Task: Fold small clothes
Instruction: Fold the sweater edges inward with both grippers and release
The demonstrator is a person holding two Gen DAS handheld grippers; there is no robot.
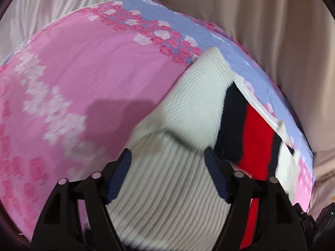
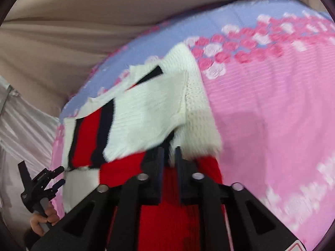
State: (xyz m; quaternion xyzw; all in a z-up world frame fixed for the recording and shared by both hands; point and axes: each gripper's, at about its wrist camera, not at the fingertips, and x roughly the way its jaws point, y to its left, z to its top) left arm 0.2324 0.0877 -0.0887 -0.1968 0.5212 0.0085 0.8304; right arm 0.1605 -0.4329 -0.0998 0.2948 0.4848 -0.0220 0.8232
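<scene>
The small knit sweater point(image 2: 146, 113), white w/ red & black stripes, lies on the pink & blue flowered sheet point(image 1: 83, 73) of a bed, partly folded over itself. The right gripper point(image 2: 168, 156) has its jaws close together, clamped on a white bit of the sweater, w/ red knit bunched right under it. The left gripper point(image 1: 167, 163) has its jaws wide apart, just above the white ribbed part, holding nothing; in the right view it shows small at the left edge, held in the person's hand point(image 2: 41, 219). I think the step now is pulling one side of the sweater over to make a fold. To do it well: keep the right grip tight, lift just enough so the knit doesn't drag, bring it straight across & lay the edges even. The left one could press the far side down so the whole thing doesn't slide on the sheet. Knit is soft & stretchy, so go slow, no yanking. Hard to see: both views are blurry, so I can't tell which part is a sleeve & which is the body. The near end of the sweater is hidden under the grippers, & the bed's edges are cut off.
</scene>
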